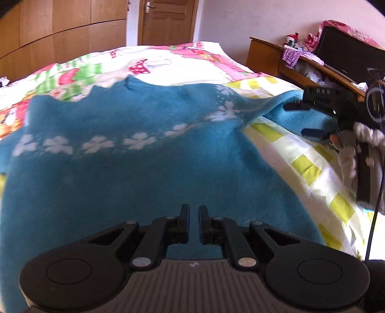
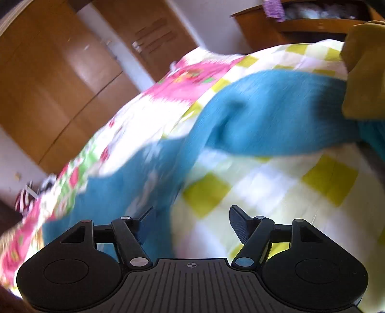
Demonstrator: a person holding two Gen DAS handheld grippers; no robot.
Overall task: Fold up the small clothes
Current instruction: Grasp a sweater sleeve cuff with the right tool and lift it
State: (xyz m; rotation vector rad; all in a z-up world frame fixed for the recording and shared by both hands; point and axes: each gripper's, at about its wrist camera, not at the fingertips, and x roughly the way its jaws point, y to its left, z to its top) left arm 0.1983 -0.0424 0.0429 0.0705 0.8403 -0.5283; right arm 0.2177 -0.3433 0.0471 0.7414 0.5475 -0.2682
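A small teal sweater [image 1: 134,168] with a band of white flowers lies spread on the bed; its right sleeve [image 1: 303,108] stretches off to the right. My left gripper [image 1: 194,216] hovers over the sweater's lower body, its jaws nearly closed with a narrow gap and nothing between them. My right gripper shows in the left wrist view [image 1: 303,119] at the sleeve's end, jaws wide apart around the cloth. In the blurred right wrist view the right gripper [image 2: 191,221] is open above the quilt, with the sleeve [image 2: 264,115] ahead of it.
The bed carries a patterned quilt [image 1: 310,168] with yellow-green checks and pink prints. A wooden headboard shelf [image 1: 300,62] with clutter stands at the right. A wardrobe [image 1: 60,36] and a door [image 1: 166,21] are behind. An ochre cloth [image 2: 363,72] lies near the sleeve.
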